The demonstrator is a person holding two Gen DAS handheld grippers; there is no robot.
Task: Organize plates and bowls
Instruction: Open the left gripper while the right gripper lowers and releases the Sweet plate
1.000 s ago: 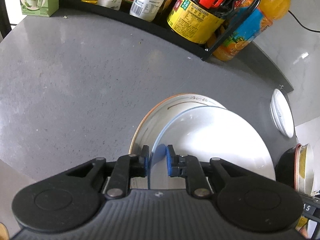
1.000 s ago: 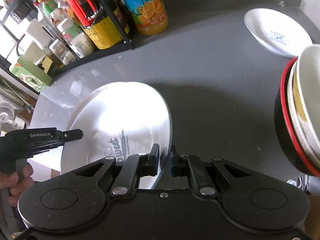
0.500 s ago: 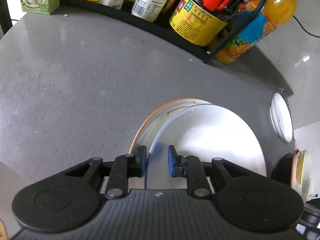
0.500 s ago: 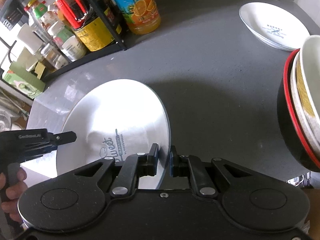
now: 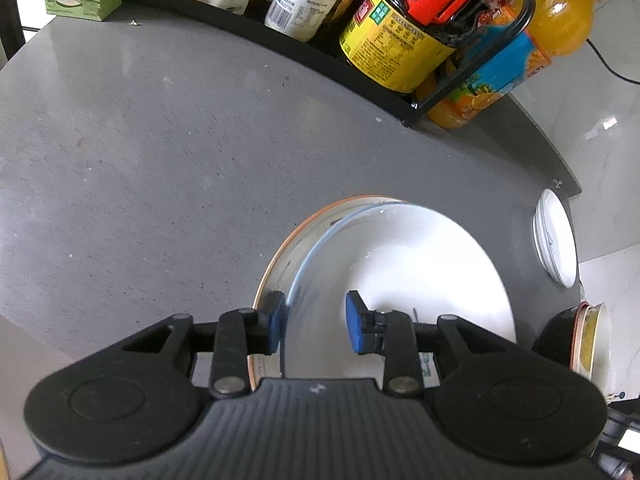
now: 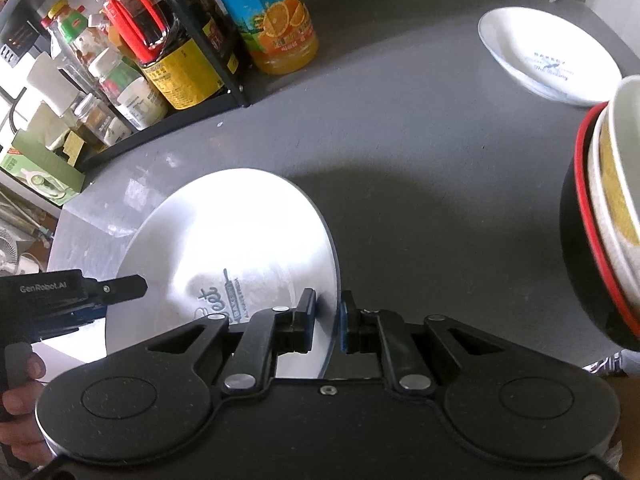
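Grey worktop carries the stacked plates at lower centre, where the left hand-held gripper gapes wide around the top rim, while the right hand-held gripper pinches the opposite edge.

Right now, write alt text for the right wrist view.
The right claw grips the rim of a large white plate above a grey counter. A stack of bowls stands at right, a smaller white plate lies beyond, bottles line the back, and the left claw reaches in from the left.
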